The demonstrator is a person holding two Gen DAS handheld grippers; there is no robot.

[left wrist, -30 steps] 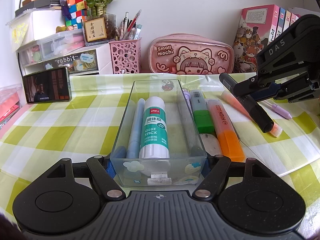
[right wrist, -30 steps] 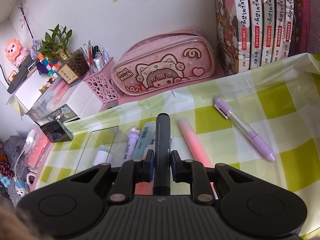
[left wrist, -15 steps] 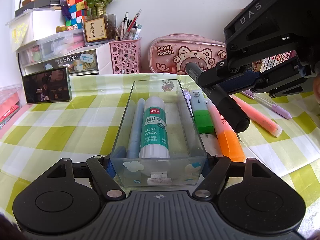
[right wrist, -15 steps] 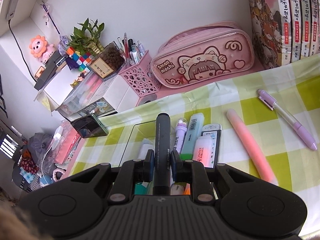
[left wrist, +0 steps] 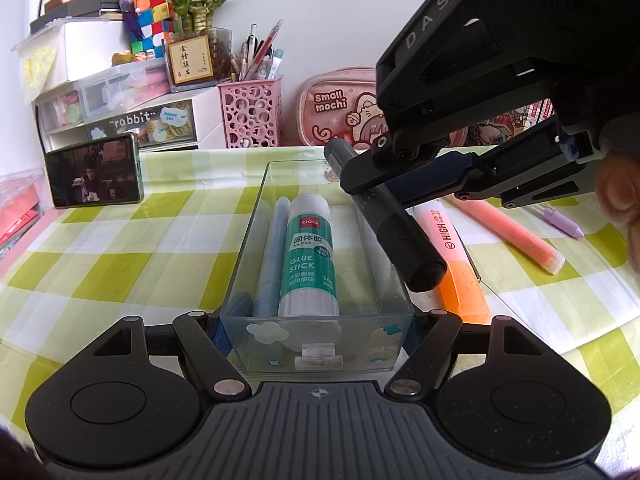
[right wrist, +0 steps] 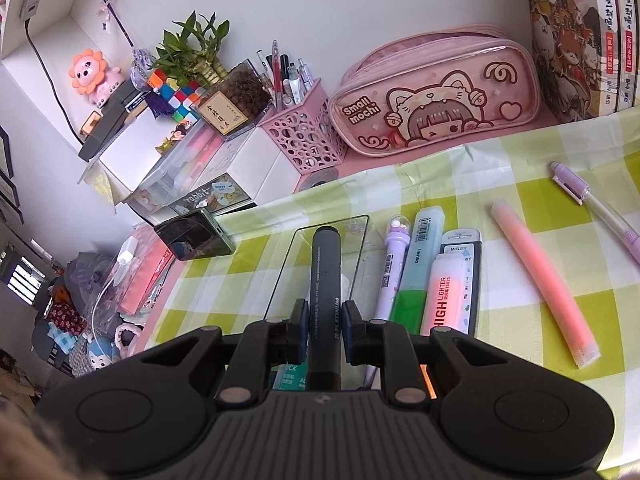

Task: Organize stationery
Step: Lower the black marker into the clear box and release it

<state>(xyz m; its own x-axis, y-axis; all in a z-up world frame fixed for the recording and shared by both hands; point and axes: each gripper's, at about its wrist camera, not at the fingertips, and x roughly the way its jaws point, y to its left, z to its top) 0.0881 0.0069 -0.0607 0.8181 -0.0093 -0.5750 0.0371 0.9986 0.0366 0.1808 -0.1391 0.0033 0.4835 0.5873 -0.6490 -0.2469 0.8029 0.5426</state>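
Observation:
My left gripper [left wrist: 318, 330] is shut on the near end of a clear plastic tray [left wrist: 256, 240] that rests on the checked cloth. In it lie a white and green glue stick [left wrist: 308, 256] and a blue pen [left wrist: 272, 256]. My right gripper [right wrist: 325, 332] is shut on a black Platinum marker [right wrist: 325, 280] and holds it above the tray's right side; the marker also shows in the left wrist view [left wrist: 392, 224]. An orange highlighter [left wrist: 456, 264], a green highlighter [right wrist: 416, 264], a purple pen [right wrist: 390, 272] and a pink highlighter [right wrist: 540, 280] lie right of the tray.
A pink pencil case [right wrist: 436, 92], a pink pen cup [right wrist: 304, 136], drawer boxes [left wrist: 120, 112] and books [right wrist: 580, 32] line the back wall. A phone [left wrist: 94, 170] stands at the left. A lilac pen [right wrist: 592, 204] lies at the far right.
My right gripper has carried the black marker left and up, from beside the highlighters to over the tray's right side. The left gripper and tray have not moved.

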